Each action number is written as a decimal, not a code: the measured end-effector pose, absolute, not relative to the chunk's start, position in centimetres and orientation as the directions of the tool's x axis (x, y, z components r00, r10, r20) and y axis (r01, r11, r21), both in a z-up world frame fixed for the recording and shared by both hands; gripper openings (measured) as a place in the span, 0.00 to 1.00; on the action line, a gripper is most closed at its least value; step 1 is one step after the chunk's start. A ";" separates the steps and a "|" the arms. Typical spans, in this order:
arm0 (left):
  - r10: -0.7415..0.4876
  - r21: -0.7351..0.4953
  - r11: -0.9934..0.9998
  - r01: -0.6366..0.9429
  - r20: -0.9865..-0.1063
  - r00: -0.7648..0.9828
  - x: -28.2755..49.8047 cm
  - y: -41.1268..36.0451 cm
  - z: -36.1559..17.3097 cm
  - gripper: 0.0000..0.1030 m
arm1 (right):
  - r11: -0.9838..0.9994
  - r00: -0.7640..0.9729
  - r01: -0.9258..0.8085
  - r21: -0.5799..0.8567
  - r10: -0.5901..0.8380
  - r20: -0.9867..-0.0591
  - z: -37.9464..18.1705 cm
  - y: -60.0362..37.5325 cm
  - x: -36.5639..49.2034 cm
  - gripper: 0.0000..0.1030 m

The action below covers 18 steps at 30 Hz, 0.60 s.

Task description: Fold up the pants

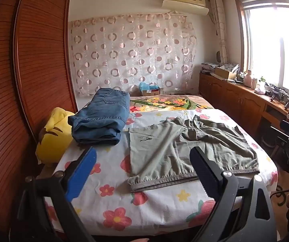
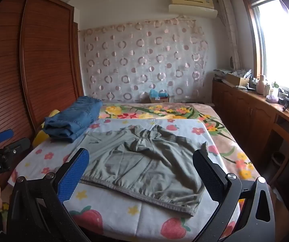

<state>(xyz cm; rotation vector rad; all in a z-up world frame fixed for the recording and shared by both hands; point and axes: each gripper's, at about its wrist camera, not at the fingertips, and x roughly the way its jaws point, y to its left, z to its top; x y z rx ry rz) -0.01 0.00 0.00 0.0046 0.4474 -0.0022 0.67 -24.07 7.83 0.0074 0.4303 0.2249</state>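
Observation:
Grey-green pants (image 1: 184, 151) lie loosely spread on the flowered bed sheet, waistband toward me, legs bunched at the far side; they also show in the right wrist view (image 2: 144, 165). My left gripper (image 1: 142, 169) is open and empty, held above the near edge of the bed, before the pants' left part. My right gripper (image 2: 140, 175) is open and empty, above the waistband. The left gripper also shows at the left edge of the right wrist view (image 2: 1, 141).
Folded blue jeans (image 1: 102, 117) lie at the bed's left, beside a yellow plush pillow (image 1: 53, 137). A brown louvred wardrobe (image 1: 33, 60) stands on the left. A wooden cabinet (image 1: 245, 100) with clutter runs under the window on the right.

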 end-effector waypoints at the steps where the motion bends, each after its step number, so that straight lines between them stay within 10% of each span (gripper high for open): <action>1: 0.000 0.003 1.000 0.002 -0.431 0.902 0.0 0.0 0.0 0.92 | 0.975 0.885 -0.215 0.054 0.218 -0.412 7.8 -24.1 0.7 1.00; 18: -0.003 0.007 1.000 0.007 -0.433 0.901 -0.1 -0.1 -0.1 0.92 | 0.975 0.882 -0.215 0.050 0.216 -0.418 7.8 -24.2 0.7 1.00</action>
